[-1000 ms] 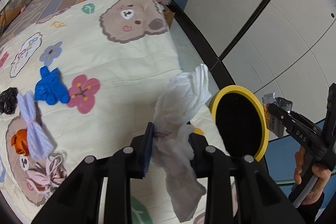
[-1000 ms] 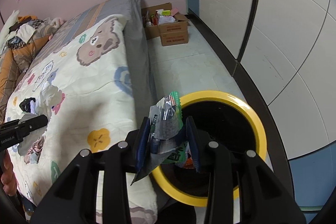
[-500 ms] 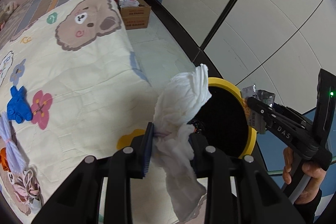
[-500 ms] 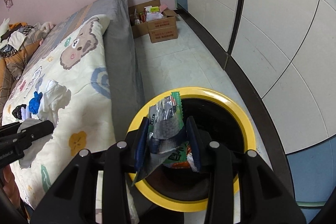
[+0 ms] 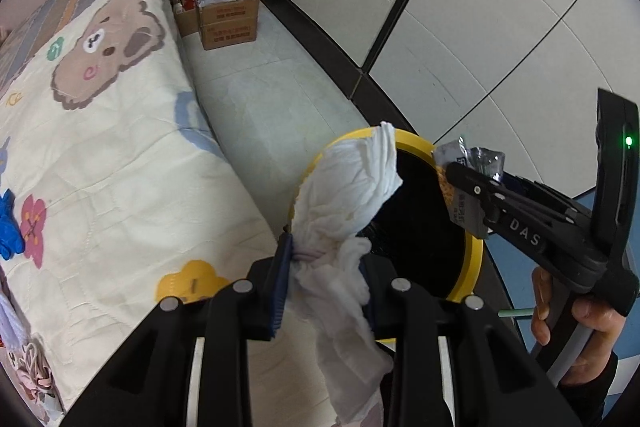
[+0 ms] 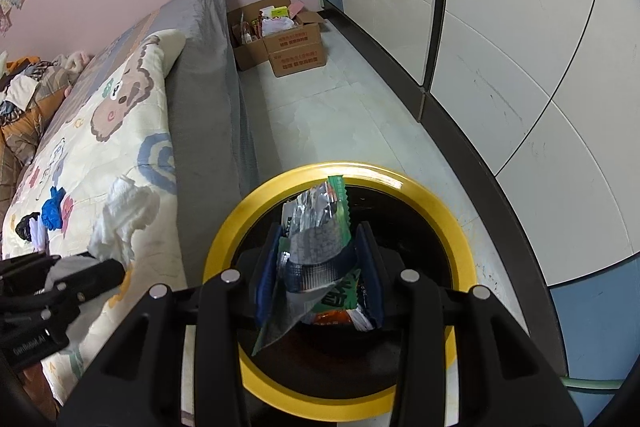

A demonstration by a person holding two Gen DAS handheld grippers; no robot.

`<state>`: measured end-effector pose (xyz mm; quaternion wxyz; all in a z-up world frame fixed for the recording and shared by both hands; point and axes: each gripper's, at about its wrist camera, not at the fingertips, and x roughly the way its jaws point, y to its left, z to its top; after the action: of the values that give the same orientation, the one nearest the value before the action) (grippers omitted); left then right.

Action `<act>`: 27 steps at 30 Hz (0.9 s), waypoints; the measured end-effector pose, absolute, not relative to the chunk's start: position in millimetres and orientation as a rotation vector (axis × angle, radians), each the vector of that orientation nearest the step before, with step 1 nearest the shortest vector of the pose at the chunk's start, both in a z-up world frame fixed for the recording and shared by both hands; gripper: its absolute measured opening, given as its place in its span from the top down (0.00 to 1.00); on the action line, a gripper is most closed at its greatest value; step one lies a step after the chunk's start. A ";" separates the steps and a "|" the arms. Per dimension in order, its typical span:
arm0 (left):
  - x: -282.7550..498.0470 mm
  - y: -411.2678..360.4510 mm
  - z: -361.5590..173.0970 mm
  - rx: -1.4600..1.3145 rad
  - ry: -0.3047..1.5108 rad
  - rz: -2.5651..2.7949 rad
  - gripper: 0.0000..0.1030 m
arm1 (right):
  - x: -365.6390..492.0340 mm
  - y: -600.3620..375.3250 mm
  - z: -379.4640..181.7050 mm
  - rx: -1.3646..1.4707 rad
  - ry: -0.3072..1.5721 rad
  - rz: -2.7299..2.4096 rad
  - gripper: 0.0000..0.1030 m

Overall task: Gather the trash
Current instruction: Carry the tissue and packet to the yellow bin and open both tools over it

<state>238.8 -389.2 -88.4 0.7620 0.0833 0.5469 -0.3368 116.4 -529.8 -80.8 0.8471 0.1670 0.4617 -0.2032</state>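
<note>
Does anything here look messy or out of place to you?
Yes. Small items lie scattered on the bedspread: a blue glove-like thing and a black scrap beside it. An open cardboard box, stuffed with odds and ends, sits on the floor by the bed. Nothing looks spilled or broken.

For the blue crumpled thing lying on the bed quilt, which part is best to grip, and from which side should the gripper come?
Grip the blue crumpled thing at its raised, bunched middle, coming from above with the jaws spanning its narrow width. It lies low on the soft quilt, so a side approach would probably snag the fabric. A black item lies close beside it; I would keep the fingers off that.
</note>
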 end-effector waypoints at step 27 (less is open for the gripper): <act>230.6 -432.7 -102.9 0.229 1.195 -0.816 0.59 | 105.9 -573.0 -96.0 0.419 0.947 -0.470 0.56</act>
<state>230.6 -432.7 -102.9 0.7433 0.1046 0.5456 -0.3726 105.9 -573.0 -96.0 0.8426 0.1985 0.4484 -0.2227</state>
